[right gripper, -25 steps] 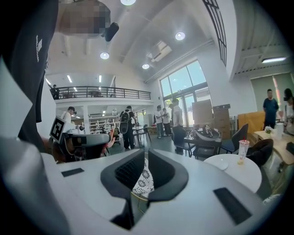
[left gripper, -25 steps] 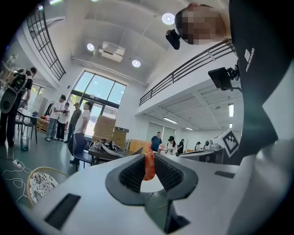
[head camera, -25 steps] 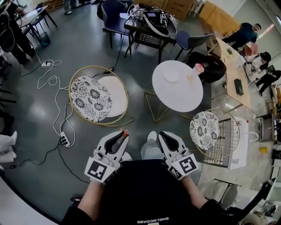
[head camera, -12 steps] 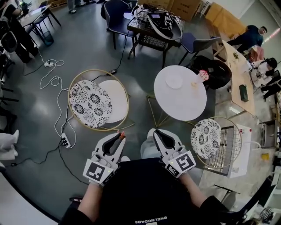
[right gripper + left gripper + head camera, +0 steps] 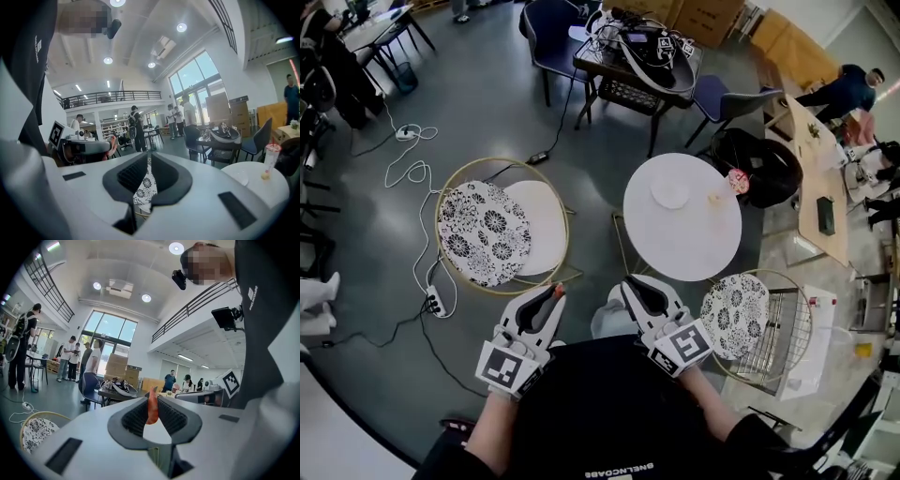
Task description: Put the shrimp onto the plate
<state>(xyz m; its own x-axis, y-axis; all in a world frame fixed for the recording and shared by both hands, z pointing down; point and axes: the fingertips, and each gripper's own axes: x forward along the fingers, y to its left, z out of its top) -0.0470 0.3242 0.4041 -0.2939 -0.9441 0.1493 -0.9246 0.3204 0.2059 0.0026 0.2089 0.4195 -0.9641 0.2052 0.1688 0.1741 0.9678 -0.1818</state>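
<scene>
Closest in, both grippers are hanging just in front of the person's torso, well short of the table. Left gripper is pinching the shrimp: jaws closed onto its sides near mid-body, the orange-red piece standing upright between the ribbed pads, one end poking above them and the other hanging into the opening below. Right gripper is carrying nothing; its jaws are sitting a narrow slit apart, and only a patterned cushion is showing through the gap. Judging the shrimp: likely very light, small and smooth-skinned; whether it is stiff or soft I cannot tell from here. The pads are gripping it across the thick middle, which looks like the sensible hold, since the thin ends would probably slip or twist out. A gentle squeeze should be enough. Farther out, two wire-frame chairs with patterned cushions are standing on the floor, one to the left and one to the right. Between and beyond them, the round white table is carrying the plate, which is lying toward the table's far edge, slightly left of its middle, empty as far as I can see. A cup with a straw is standing at the table's far right edge.
</scene>
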